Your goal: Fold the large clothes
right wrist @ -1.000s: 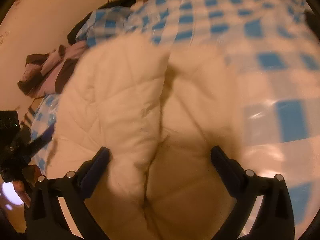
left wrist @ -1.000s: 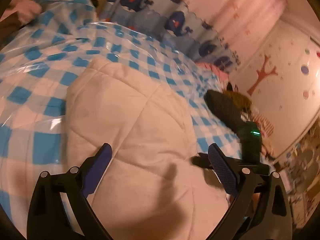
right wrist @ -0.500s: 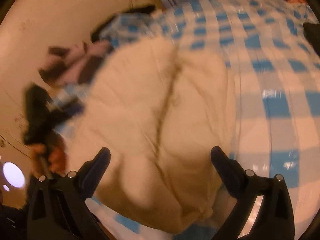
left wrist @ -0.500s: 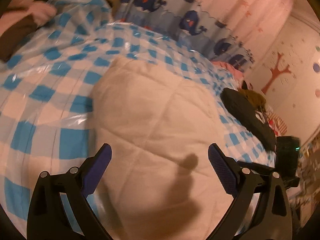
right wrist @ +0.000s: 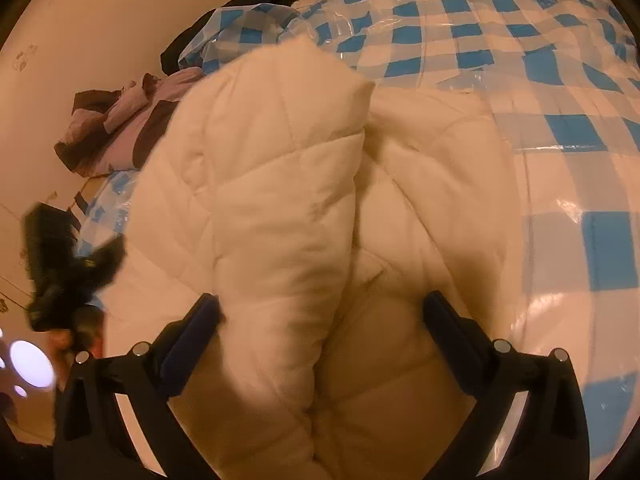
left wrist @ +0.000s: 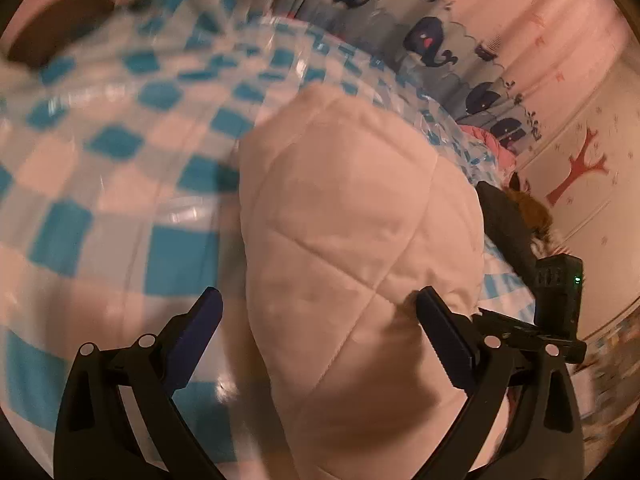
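A cream quilted padded garment [left wrist: 352, 220] lies bunched on the bed's blue-and-white checked plastic cover [left wrist: 120, 200]. My left gripper [left wrist: 318, 300] hovers low over its near end, open, with the cloth passing between the wide-spread fingers. In the right wrist view a thick fold of the garment [right wrist: 280, 184] stands up, doubled over the flatter part to its right. My right gripper [right wrist: 322, 302] is open, and the fold's near end sits between its fingers. Each gripper shows in the other's view: the right gripper [left wrist: 556, 300] and the blurred left gripper [right wrist: 68, 272].
A pile of purple and brown clothes [right wrist: 120, 128] and a black garment [right wrist: 240, 4] lie at the bed's head end by the wall. Whale-print fabric [left wrist: 440, 52] hangs behind the bed. A dark item [left wrist: 508, 228] rests at the bed's edge. The checked cover [right wrist: 520, 60] stretches bare beyond the garment.
The right gripper, farther back half a second ago, is now close over the garment with a thick fold raised between its fingers. The left view has swung, so the garment sits farther right.
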Motion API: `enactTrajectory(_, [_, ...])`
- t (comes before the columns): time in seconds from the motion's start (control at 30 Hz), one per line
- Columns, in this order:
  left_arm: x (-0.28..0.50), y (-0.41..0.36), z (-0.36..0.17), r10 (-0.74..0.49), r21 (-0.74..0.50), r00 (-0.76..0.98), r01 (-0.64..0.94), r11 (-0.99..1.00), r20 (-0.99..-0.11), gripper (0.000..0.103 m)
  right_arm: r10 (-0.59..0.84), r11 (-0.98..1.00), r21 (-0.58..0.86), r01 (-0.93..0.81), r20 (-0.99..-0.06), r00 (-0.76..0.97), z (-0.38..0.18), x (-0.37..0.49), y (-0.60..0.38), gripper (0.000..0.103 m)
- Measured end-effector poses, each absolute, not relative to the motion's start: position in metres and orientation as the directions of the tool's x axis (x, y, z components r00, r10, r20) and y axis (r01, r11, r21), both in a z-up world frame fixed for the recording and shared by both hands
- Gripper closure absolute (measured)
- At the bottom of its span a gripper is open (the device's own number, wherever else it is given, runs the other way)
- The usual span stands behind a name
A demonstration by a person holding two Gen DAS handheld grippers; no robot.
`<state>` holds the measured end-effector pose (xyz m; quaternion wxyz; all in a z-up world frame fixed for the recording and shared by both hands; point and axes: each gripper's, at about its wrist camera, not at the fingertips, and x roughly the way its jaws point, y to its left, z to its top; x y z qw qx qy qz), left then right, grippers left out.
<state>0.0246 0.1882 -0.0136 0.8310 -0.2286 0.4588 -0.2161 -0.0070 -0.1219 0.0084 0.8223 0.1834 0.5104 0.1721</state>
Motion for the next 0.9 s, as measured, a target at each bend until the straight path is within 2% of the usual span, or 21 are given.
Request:
enactTrajectory(0.1, [0.028, 0.187, -0.024, -0.634, -0.651, 0.442, 0.137, 0.746, -0.634, 0.010, 0.507, 0.851, 0.504, -0.151, -0.711, 0.487, 0.044, 0.000, -0.118, 0.005])
enactTrajectory(0.2, [0.028, 0.179, -0.025, -0.641, -0.652, 0.438, 0.151, 0.743, -0.630, 0.009, 0.464, 0.874, 0.459, -0.162, -0.685, 0.561, 0.077, 0.029, -0.106, 0.005])
enactTrajectory(0.27, [0.028, 0.174, -0.025, -0.639, -0.643, 0.439, 0.164, 0.748, -0.631, 0.009, 0.412, 0.904, 0.399, -0.153, -0.722, 0.556, 0.074, 0.059, -0.094, 0.005])
enactTrajectory(0.33, [0.028, 0.168, -0.024, -0.634, -0.628, 0.439, 0.183, 0.757, -0.637, 0.009, 0.267, 0.964, 0.245, -0.109, -0.841, 0.470, 0.030, 0.095, -0.085, 0.005])
enactTrajectory(0.37, [0.029, 0.166, -0.023, -0.623, -0.612, 0.440, 0.189, 0.768, -0.646, 0.008, 0.319, 0.947, 0.304, -0.102, -0.861, 0.395, -0.009, 0.107, -0.088, 0.005])
enactTrajectory(0.43, [0.031, 0.162, -0.022, -0.632, -0.604, 0.422, 0.219, 0.767, -0.650, 0.008, 0.400, 0.910, 0.411, -0.056, -0.833, 0.383, -0.029, 0.106, -0.107, 0.006])
enactTrajectory(0.63, [0.034, 0.165, -0.031, -0.669, -0.644, 0.353, 0.203, 0.738, -0.654, 0.006, 0.394, 0.907, 0.420, -0.012, -0.841, 0.372, -0.006, 0.076, -0.121, 0.007])
enactTrajectory(0.73, [0.036, 0.170, -0.037, -0.692, -0.680, 0.339, 0.174, 0.712, -0.638, 0.007, 0.433, 0.884, 0.465, -0.037, -0.789, 0.436, 0.023, 0.045, -0.126, 0.007])
enactTrajectory(0.83, [0.037, 0.164, -0.038, -0.691, -0.676, 0.332, 0.181, 0.715, -0.642, 0.007, 0.388, 0.912, 0.407, -0.046, -0.822, 0.416, -0.002, 0.021, -0.119, 0.006])
enactTrajectory(0.9, [0.036, 0.156, -0.040, -0.677, -0.654, 0.335, 0.195, 0.731, -0.656, 0.006, 0.426, 0.893, 0.449, -0.043, -0.809, 0.404, -0.014, 0.019, -0.126, 0.006])
